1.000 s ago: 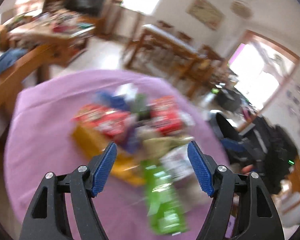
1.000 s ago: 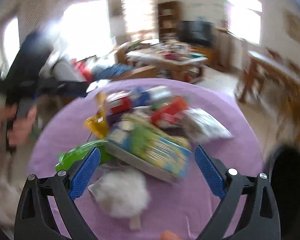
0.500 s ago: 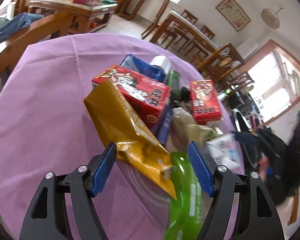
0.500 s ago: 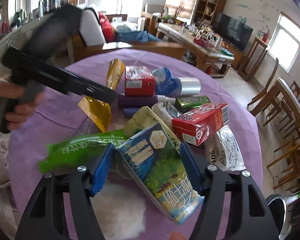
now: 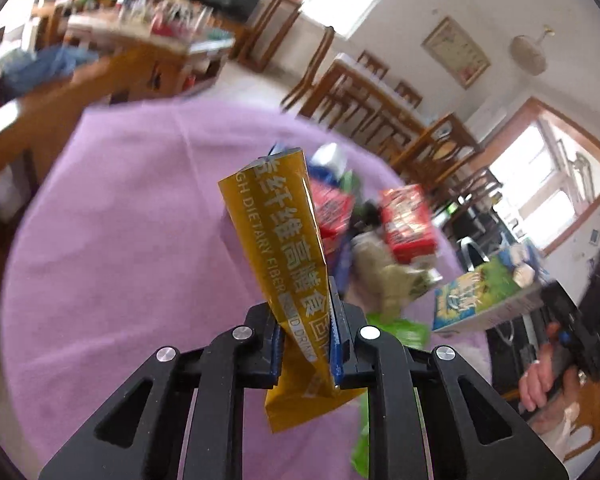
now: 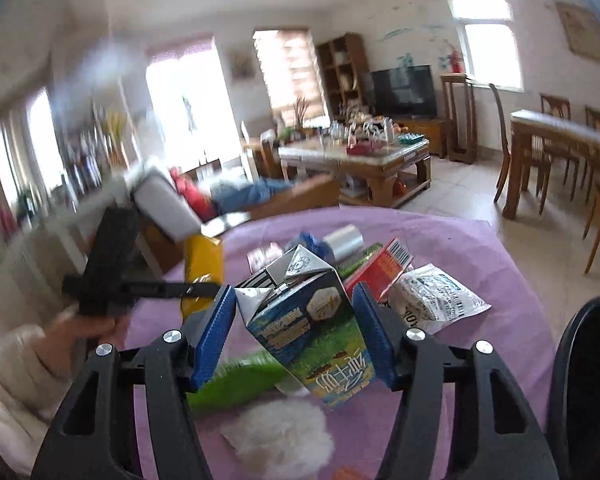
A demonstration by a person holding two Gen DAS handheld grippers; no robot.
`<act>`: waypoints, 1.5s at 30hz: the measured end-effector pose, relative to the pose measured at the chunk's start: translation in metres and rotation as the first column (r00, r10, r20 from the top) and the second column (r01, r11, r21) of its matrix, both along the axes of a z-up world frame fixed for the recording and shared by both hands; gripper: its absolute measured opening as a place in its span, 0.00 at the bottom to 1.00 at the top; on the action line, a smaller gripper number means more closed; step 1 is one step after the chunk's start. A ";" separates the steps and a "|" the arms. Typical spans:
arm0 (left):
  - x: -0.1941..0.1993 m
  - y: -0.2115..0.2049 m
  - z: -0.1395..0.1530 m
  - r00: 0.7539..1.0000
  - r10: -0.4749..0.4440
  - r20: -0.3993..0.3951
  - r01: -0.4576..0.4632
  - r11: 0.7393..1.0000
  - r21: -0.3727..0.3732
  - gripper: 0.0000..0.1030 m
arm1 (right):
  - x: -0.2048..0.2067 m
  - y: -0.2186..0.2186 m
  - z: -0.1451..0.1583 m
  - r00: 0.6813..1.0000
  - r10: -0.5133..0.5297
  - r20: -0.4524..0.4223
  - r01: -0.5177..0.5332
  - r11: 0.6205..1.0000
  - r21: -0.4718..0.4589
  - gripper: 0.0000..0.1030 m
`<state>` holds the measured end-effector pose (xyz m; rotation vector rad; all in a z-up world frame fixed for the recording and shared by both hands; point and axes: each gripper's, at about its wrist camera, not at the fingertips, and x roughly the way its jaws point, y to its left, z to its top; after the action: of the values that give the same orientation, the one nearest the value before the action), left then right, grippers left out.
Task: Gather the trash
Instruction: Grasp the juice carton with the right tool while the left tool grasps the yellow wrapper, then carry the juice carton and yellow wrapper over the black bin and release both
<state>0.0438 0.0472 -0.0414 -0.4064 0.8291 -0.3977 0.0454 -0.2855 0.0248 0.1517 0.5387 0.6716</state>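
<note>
**Yellow pouch and milk carton both clamped, held above purple table**

Yellow drink pouch (image 5: 288,264) is pinched flat between the closed jaws of the left gripper (image 5: 306,344). Long axis runs roughly along the fingers, top end pointing away from the camera and leaning slightly left; lower end hangs out below the pads. Print reads "DIETARY FIBER" plus Chinese text, partly cut off by the blue pads (image 5: 336,344). It is off the purple tablecloth (image 5: 120,248), in front of the trash pile.

Right gripper (image 6: 294,332) is clamped on a blue-green milk carton (image 6: 312,332), blue pads (image 6: 214,336) pressing both side walls. Carton's long axis is tilted: opened gable top points up and away, base comes toward the camera and to the right. Bottom print is upside down. From the left wrist view the same carton (image 5: 488,300) sits at far right with the holding hand (image 5: 548,376) below it, blurred.

Left on the table: red box (image 5: 408,220), blurry. Right wrist view: red box (image 6: 380,268) mostly hidden behind the carton, white printed wrapper (image 6: 436,300) beside it, silver can (image 6: 344,242) behind, green wrapper (image 6: 236,380) under the left finger, white fluffy wad (image 6: 280,436) at the bottom edge, exact material unclear. Yellow pouch (image 6: 202,260) shows there too, half covered by the other gripper (image 6: 156,288) and motion-blurred. Dark curved object (image 6: 580,380) at right is cut off, unidentifiable.
</note>
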 end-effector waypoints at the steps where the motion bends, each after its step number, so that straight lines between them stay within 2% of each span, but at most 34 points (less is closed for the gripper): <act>1: -0.007 -0.003 0.010 1.000 -0.007 0.025 0.007 1.000 -0.005 0.17 | 0.000 -0.006 0.001 1.000 -0.005 -0.003 0.005 0.999 0.035 0.58; 4: -0.016 -0.019 0.039 0.995 -0.055 0.088 0.057 0.998 -0.011 0.17 | 0.002 -0.027 0.002 0.999 -0.035 -0.017 0.037 0.988 0.148 0.58; 7: -0.020 -0.053 0.060 0.983 -0.127 0.133 0.129 0.992 -0.010 0.17 | 0.001 -0.050 0.002 0.998 -0.062 -0.025 0.067 0.969 0.237 0.58; 10: -0.018 -0.096 0.072 0.966 -0.205 0.157 0.208 0.978 -0.005 0.18 | -0.007 -0.073 0.006 0.993 -0.116 -0.013 0.115 0.956 0.270 0.58; 14: -0.010 -0.171 0.079 0.928 -0.327 0.177 0.335 0.942 -0.019 0.18 | -0.018 -0.114 0.011 0.971 -0.238 0.005 0.227 0.932 0.283 0.58; 18: 0.002 -0.252 0.071 0.883 -0.435 0.176 0.447 0.894 -0.036 0.18 | -0.031 -0.169 0.010 0.922 -0.387 -0.008 0.370 0.876 0.310 0.58; 21: 0.016 -0.313 0.061 0.850 -0.498 0.169 0.514 0.856 -0.062 0.18 | -0.040 -0.210 0.005 0.853 -0.521 -0.021 0.501 0.809 0.308 0.58; 22: 0.019 -0.331 0.058 0.841 -0.516 0.164 0.531 0.844 -0.067 0.18 | -0.041 -0.226 0.000 0.822 -0.569 -0.030 0.550 0.778 0.304 0.58; 25: 0.031 -0.395 0.045 0.806 -0.571 0.154 0.584 0.810 -0.055 0.18 | -0.037 -0.256 -0.019 0.774 -0.628 -0.079 0.617 0.721 0.316 0.58; 27: 0.043 -0.428 0.037 0.792 -0.595 0.138 0.605 0.795 -0.043 0.18 | -0.030 -0.270 -0.034 0.746 -0.656 -0.116 0.655 0.691 0.308 0.58; 29: 0.052 -0.462 0.022 0.784 -0.611 0.109 0.617 0.786 -0.027 0.18 | -0.026 -0.277 -0.048 0.737 -0.660 -0.144 0.667 0.679 0.306 0.58; 32: 0.059 -0.490 0.003 0.780 -0.622 0.072 0.624 0.781 -0.019 0.18 | -0.020 -0.283 -0.068 0.723 -0.667 -0.181 0.687 0.663 0.298 0.58; 39: 0.067 -0.512 -0.018 0.772 -0.634 0.046 0.633 0.774 0.029 0.19 | -0.030 -0.294 -0.090 0.709 -0.671 -0.217 0.703 0.648 0.294 0.58; 40: 0.067 -0.503 -0.020 0.773 -0.632 0.043 0.631 0.775 0.039 0.21 | -0.033 -0.294 -0.087 0.709 -0.669 -0.222 0.703 0.647 0.295 0.59; 42: 0.062 -0.500 -0.017 0.781 -0.623 0.042 0.620 0.782 0.067 0.41 | -0.035 -0.295 -0.088 0.704 -0.669 -0.237 0.708 0.640 0.297 0.60; 43: 0.059 -0.496 -0.015 0.789 -0.612 0.051 0.607 0.790 0.084 0.61 | -0.036 -0.294 -0.089 0.702 -0.669 -0.242 0.710 0.639 0.295 0.66; 44: 0.057 -0.480 -0.010 0.795 -0.603 0.066 0.597 0.797 0.092 0.71 | -0.040 -0.296 -0.087 0.700 -0.671 -0.242 0.712 0.637 0.295 0.76; 45: 0.055 -0.474 -0.007 0.797 -0.599 0.081 0.592 0.800 0.097 0.72 | -0.042 -0.295 -0.087 0.694 -0.677 -0.244 0.718 0.631 0.294 0.80</act>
<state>0.0991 -0.4273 -0.0486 -0.0438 0.8521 -0.9725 0.0035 -0.5802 -0.0618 0.7292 0.4033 -0.0264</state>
